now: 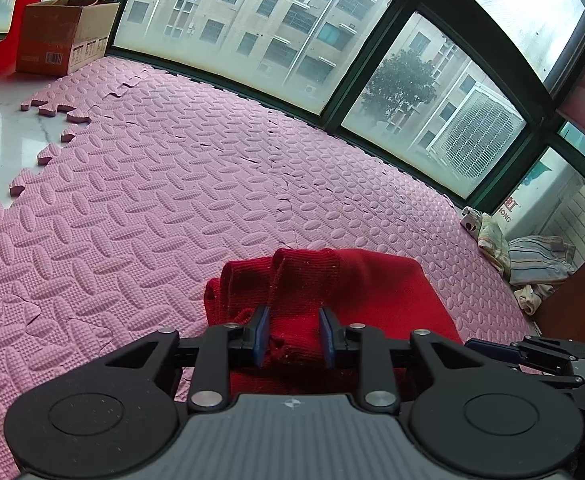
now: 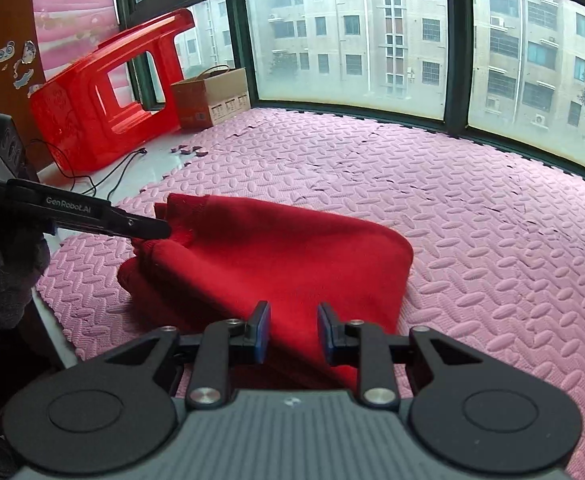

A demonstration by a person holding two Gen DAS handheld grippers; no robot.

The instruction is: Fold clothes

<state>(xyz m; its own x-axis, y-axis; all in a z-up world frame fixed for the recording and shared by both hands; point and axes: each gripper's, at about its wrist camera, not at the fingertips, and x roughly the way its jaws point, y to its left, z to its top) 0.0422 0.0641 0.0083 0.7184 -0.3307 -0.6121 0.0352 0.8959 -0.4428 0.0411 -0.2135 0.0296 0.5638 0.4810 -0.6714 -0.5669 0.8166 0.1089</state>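
A red knit garment (image 1: pixel 372 292) lies folded on the pink foam mat (image 1: pixel 172 184). In the left wrist view its bunched cuff end fills the gap between the blue pads (image 1: pixel 262 334) of my left gripper (image 1: pixel 294 334), which is shut on it. In the right wrist view the same garment (image 2: pixel 276 248) stretches across the mat (image 2: pixel 472 240), and my right gripper (image 2: pixel 293 332) is shut on its near edge. The left gripper (image 2: pixel 158 230) holds the raised far-left corner there. The right gripper (image 1: pixel 476 346) shows low at the garment's right side.
A cardboard box (image 2: pixel 212 96) and a red plastic stool (image 2: pixel 104 112) on its side stand at the far left by the windows. A black cable (image 2: pixel 104 176) trails on the white floor. Other clothes (image 1: pixel 532 260) are piled at the mat's right end. A gloved hand (image 2: pixel 0 276) holds the left gripper.
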